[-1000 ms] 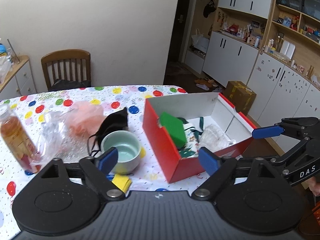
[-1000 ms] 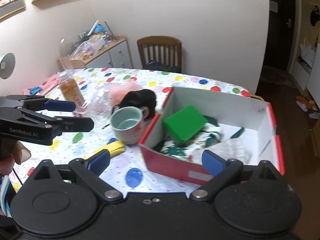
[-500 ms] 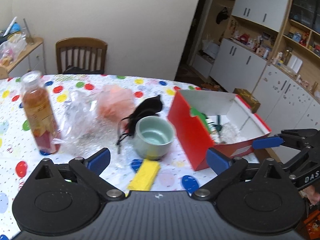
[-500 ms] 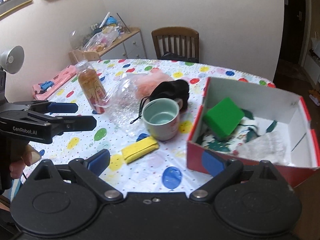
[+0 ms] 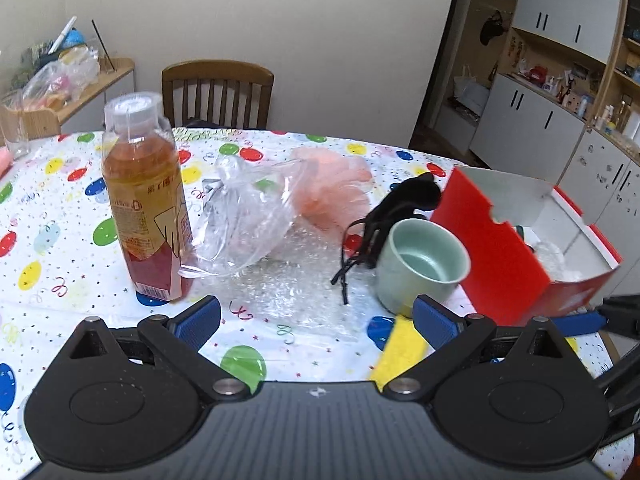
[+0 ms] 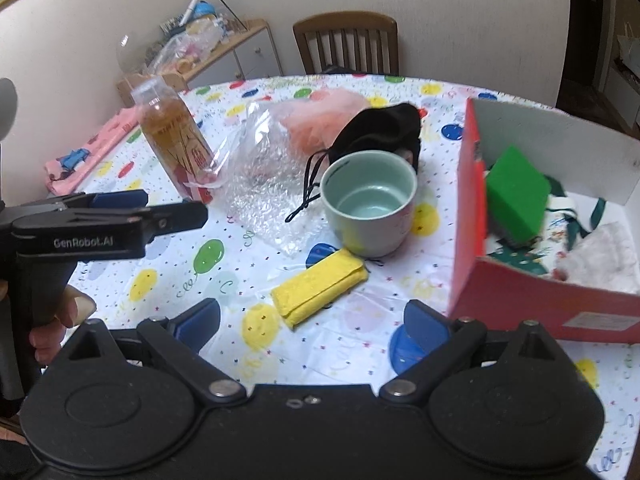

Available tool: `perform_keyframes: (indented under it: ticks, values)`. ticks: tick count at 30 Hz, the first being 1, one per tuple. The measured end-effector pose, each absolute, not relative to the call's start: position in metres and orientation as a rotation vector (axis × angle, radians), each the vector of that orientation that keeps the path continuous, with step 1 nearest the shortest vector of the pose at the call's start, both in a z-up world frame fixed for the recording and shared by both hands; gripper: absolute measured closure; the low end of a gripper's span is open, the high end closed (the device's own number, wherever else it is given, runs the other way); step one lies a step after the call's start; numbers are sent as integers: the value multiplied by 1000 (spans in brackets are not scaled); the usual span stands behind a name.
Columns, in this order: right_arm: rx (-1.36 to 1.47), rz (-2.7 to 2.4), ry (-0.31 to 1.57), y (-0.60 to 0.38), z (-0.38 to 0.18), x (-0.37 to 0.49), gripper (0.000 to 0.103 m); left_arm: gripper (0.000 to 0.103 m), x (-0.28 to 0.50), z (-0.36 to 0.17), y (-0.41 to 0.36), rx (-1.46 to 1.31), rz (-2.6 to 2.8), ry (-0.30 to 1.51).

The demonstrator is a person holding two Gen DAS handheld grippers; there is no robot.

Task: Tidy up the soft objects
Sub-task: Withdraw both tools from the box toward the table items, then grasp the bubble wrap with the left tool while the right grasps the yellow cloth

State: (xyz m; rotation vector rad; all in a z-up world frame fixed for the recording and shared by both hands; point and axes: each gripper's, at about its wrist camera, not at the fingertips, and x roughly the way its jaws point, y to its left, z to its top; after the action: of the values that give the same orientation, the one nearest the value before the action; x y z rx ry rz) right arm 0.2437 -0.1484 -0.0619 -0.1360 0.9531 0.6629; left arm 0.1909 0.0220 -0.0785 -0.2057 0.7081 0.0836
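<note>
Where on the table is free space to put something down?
Bare cloth lies left of the bottle, and near the edge left of the yellow sponge. It is crowded between the bottle and red box: plastic bag, black pouch, cup.

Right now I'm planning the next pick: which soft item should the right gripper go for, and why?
Probably the yellow sponge: it lies flat and free on the tablecloth nearest the open, empty right gripper, beside the red box already holding a green sponge.

Red box (image 6: 516,300) cut off at right edge; bottle (image 6: 176,140) label blurred
</note>
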Motion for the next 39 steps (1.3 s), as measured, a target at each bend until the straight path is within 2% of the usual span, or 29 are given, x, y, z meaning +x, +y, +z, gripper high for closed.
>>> perform_keyframes:
  ticks: [11,22,24,26,27,31,34,39]
  values:
    - [-160,593,1019,-98,-103,264,12,0,233,-126,47,-211,115,748]
    - [-177,479,1092,-75,-134,282,14,2,264,-155,62,-261,175,788]
    - [-170,461,1100,-73,-137,285,14,5,268,-159,62,-259,185,792]
    - [-159,441,1105,-72,-139,288,20,6,271,-162,64,-267,193,798]
    - [-160,429,1105,-72,-139,289,23,9,273,-163,65,-269,196,802]
    - [-154,416,1105,-71,-141,291,23,20,280,-167,66,-278,199,815]
    - [-177,403,1096,-69,-141,289,29,30,283,-168,66,-285,197,820]
    - [-192,398,1087,-66,-141,287,35,52,284,-166,65,-271,188,822]
